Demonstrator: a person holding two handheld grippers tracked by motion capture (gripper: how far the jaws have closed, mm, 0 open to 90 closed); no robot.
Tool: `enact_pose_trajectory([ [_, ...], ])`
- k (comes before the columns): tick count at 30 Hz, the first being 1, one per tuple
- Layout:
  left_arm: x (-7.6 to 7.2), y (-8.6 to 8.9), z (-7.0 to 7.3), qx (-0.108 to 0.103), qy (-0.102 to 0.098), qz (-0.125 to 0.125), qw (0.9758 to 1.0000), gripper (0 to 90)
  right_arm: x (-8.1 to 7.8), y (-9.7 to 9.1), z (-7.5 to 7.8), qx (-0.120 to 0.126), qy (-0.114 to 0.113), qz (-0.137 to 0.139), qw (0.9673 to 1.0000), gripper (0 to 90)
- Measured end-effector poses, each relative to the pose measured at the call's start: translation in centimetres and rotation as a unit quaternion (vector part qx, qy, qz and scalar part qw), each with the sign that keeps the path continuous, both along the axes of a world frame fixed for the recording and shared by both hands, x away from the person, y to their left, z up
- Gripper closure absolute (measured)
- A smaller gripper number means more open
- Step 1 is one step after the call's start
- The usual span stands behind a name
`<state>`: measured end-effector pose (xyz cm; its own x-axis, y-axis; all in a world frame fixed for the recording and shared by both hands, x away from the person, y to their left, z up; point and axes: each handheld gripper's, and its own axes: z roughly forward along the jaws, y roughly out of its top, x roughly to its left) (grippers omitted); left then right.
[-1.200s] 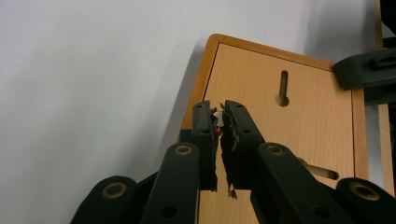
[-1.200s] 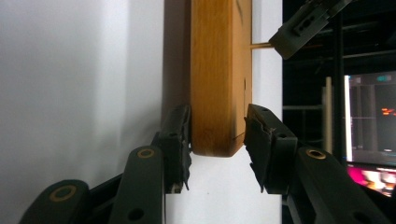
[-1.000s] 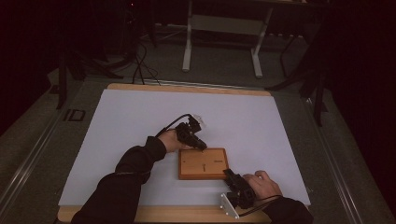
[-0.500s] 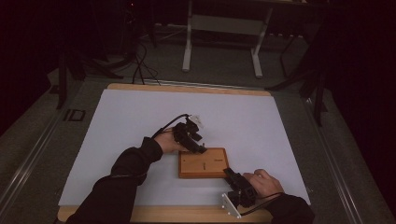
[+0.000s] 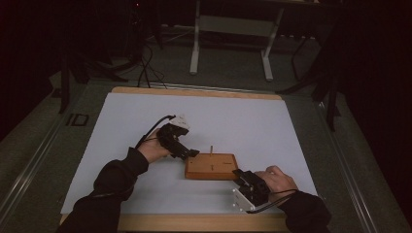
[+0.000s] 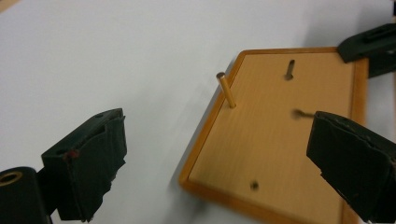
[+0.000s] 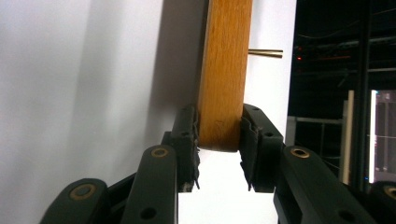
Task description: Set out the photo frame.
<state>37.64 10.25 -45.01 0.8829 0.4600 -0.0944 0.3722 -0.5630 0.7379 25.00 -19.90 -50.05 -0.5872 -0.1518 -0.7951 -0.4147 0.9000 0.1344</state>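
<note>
A flat wooden board [image 5: 211,166] lies on the white sheet near the table's front. A thin brass peg [image 5: 211,149] stands upright in a hole at its far edge. My left gripper [image 5: 188,154] hovers just left of the board. Its jaws have just been opening and now stand wide apart with nothing between them. In the left gripper view that gripper [image 6: 217,126] looks over the board [image 6: 280,126] and the peg [image 6: 227,89], with several small holes beside it. My right gripper [image 5: 241,175] is shut on the board's near right corner. In the right gripper view its pads [image 7: 187,135] pinch the board's edge [image 7: 224,70].
The white sheet [image 5: 252,121] covers most of the wooden table [image 5: 194,91]. Beyond the far edge are a metal stand [image 5: 233,24] and cables [image 5: 145,68] on the floor. The other gripper's black jaw [image 6: 369,46] shows at the board's far corner.
My left gripper has let go of the peg, opened wide and drawn back to the left. The peg stays standing in the board. My right gripper keeps its grip on the corner.
</note>
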Motion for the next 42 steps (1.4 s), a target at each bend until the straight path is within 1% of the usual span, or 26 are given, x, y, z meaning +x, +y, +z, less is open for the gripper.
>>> enact_pose_trajectory([
  [1,-0.3,0.7,0.2,-0.001,-0.002,0.004,1.0000,5.4,0.2,0.0,0.2,0.000,0.005,0.001,1.0000,68.9],
  [3,-0.8,1.4,0.3,0.003,-0.007,0.008,0.9999,5.4,0.6,-0.1,0.7,0.000,0.020,0.003,0.9998,68.9],
  [6,-1.8,2.4,0.1,0.004,-0.008,0.010,0.9999,5.4,1.2,-0.1,1.4,0.002,0.037,0.003,0.9993,69.0],
  [10,-3.1,3.4,-0.3,0.003,0.000,0.007,1.0000,5.4,2.2,-0.1,2.4,0.004,0.070,0.003,0.9976,69.0],
  [13,-4.1,4.0,-0.7,-0.001,0.002,0.004,1.0000,5.3,3.2,-0.1,3.3,0.006,0.097,0.005,0.9953,69.2],
  [14,-4.3,4.1,-0.7,-0.004,0.003,0.004,1.0000,5.3,3.6,-0.1,3.6,0.004,0.103,0.003,0.9947,69.4],
  [15,-4.3,4.1,-0.7,-0.004,0.003,0.004,1.0000,5.3,3.6,-0.1,3.6,0.004,0.103,0.003,0.9947,69.4],
  [16,-4.9,4.3,-0.9,-0.006,0.004,0.003,1.0000,5.3,4.3,-0.1,4.1,0.005,0.117,0.003,0.9931,69.4],
  [20,-5.9,4.5,-1.5,-0.012,0.011,0.000,0.9999,5.3,5.4,-0.1,4.9,0.012,0.147,-0.002,0.9891,69.5],
  [22,-6.2,4.5,-1.8,-0.011,0.010,-0.002,0.9999,5.2,6.0,-0.2,5.2,0.015,0.162,-0.002,0.9866,69.5],
  [24,-6.5,4.6,-2.2,-0.013,0.013,0.000,0.9998,5.2,6.7,-0.2,5.7,0.019,0.180,-0.005,0.9835,69.6],
  [25,-6.6,4.6,-2.4,-0.014,0.011,0.004,0.9998,5.2,7.0,-0.1,5.9,0.019,0.185,-0.008,0.9825,69.7],
  [26,-6.7,4.6,-2.6,-0.017,0.009,0.005,0.9998,4.8,7.4,-0.1,6.1,0.022,0.196,-0.010,0.9803,69.7],
  [27,-6.7,4.6,-2.6,-0.017,0.009,0.005,0.9998,3.7,7.4,-0.1,6.1,0.022,0.196,-0.010,0.9803,69.7],
  [28,-7.0,4.6,-3.1,-0.020,0.001,0.011,0.9997,3.5,8.0,-0.1,6.5,0.023,0.208,-0.014,0.9778,69.8],
  [29,-7.2,4.6,-3.3,-0.019,-0.004,0.014,0.9997,3.4,8.4,-0.1,6.7,0.023,0.217,-0.015,0.9759,69.8],
  [30,-7.2,4.6,-3.3,-0.019,-0.004,0.014,0.9997,3.4,8.4,-0.1,6.7,0.023,0.217,-0.015,0.9759,69.8],
  [31,-7.7,4.5,-3.9,-0.023,-0.028,0.028,0.9990,3.5,9.1,0.0,7.0,0.026,0.232,-0.021,0.9721,69.7],
  [33,-8.0,4.5,-4.4,-0.025,-0.051,0.045,0.9974,3.5,10.0,0.0,7.4,0.033,0.253,-0.031,0.9665,69.7],
  [35,-8.2,4.6,-4.7,-0.033,-0.064,0.056,0.9958,3.4,10.8,0.1,7.7,0.037,0.269,-0.039,0.9617,69.7],
  [36,-8.3,4.7,-4.9,-0.041,-0.069,0.066,0.9945,3.5,11.1,0.2,7.8,0.038,0.274,-0.042,0.9600,69.6],
  [37,-8.4,4.9,-5.0,-0.049,-0.072,0.075,0.9934,3.5,11.4,0.2,7.9,0.041,0.283,-0.046,0.9571,69.6],
  [39,-8.5,5.2,-5.2,-0.065,-0.080,0.089,0.9907,3.5,12.2,0.2,8.0,0.045,0.297,-0.051,0.9525,69.3],
  [40,-8.5,5.3,-5.2,-0.070,-0.084,0.095,0.9895,3.5,12.6,0.2,8.1,0.049,0.306,-0.056,0.9491,69.2],
  [41,-8.4,5.5,-5.3,-0.074,-0.084,0.097,0.9890,3.5,13.0,0.2,8.2,0.051,0.313,-0.058,0.9467,69.1],
  [42,-8.4,5.6,-5.3,-0.073,-0.084,0.098,0.9890,3.5,13.4,0.2,8.3,0.054,0.321,-0.061,0.9435,68.9],
])
